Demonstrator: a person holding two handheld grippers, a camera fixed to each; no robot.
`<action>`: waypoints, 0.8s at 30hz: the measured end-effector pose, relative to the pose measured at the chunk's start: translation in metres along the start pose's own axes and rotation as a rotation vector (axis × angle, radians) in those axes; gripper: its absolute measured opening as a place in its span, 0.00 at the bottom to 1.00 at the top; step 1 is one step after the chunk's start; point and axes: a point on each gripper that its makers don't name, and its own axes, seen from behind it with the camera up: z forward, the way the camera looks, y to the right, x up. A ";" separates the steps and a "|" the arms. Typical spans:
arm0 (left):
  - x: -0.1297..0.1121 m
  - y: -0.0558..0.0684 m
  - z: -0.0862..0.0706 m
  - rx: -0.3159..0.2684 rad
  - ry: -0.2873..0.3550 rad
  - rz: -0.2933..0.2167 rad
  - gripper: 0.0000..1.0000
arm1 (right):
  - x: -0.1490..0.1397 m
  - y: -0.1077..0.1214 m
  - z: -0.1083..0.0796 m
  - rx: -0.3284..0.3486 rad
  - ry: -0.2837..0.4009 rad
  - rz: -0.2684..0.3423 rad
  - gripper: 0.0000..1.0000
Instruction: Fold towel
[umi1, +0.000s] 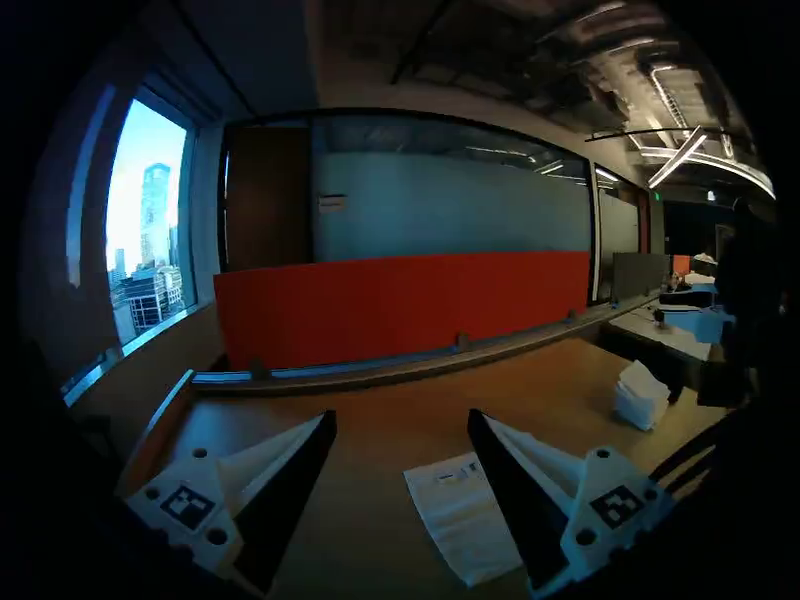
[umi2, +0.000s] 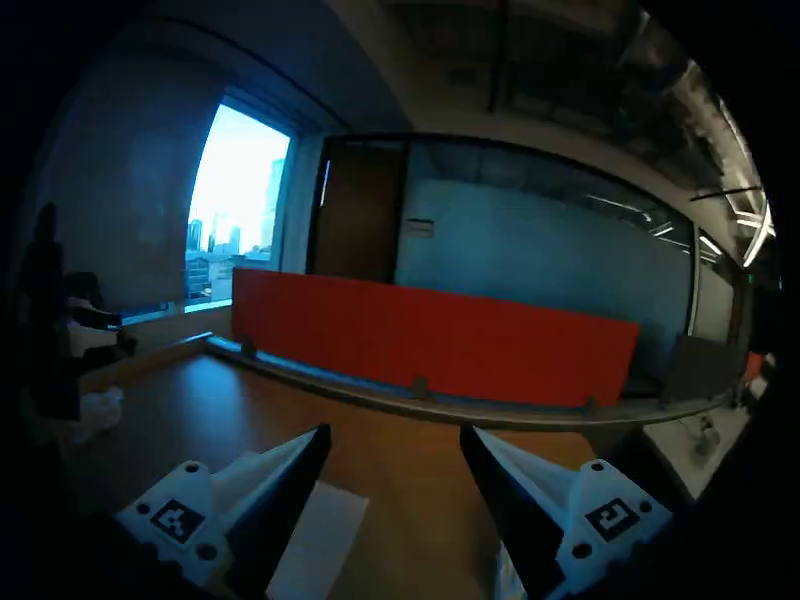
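In the left gripper view, a white folded towel (umi1: 458, 515) lies flat on the wooden table (umi1: 420, 410), just ahead of the right finger. My left gripper (umi1: 400, 440) hangs above the table, open, with nothing between its fingers. A stack of folded white towels (umi1: 640, 393) sits at the table's far right edge. In the right gripper view, my right gripper (umi2: 395, 455) is open and empty above the table (umi2: 400, 440). A flat white towel (umi2: 318, 540) lies under its left finger. A crumpled white cloth (umi2: 98, 410) rests at the far left.
An orange divider panel (umi1: 400, 300) with a metal rail runs along the table's far edge. A window (umi1: 145, 240) is at the left. Dark equipment (umi2: 50, 330) stands at the left edge in the right gripper view. Other desks (umi1: 680, 320) lie to the right.
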 end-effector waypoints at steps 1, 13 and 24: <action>-0.001 0.003 0.000 -0.012 -0.006 0.005 0.97 | -0.001 -0.004 0.000 0.018 -0.009 -0.007 1.00; -0.031 0.032 0.002 -0.141 -0.094 0.065 0.97 | -0.028 -0.038 0.002 0.168 -0.109 -0.071 1.00; -0.058 0.046 0.007 -0.186 -0.135 0.103 0.98 | -0.051 -0.053 0.005 0.228 -0.163 -0.096 1.00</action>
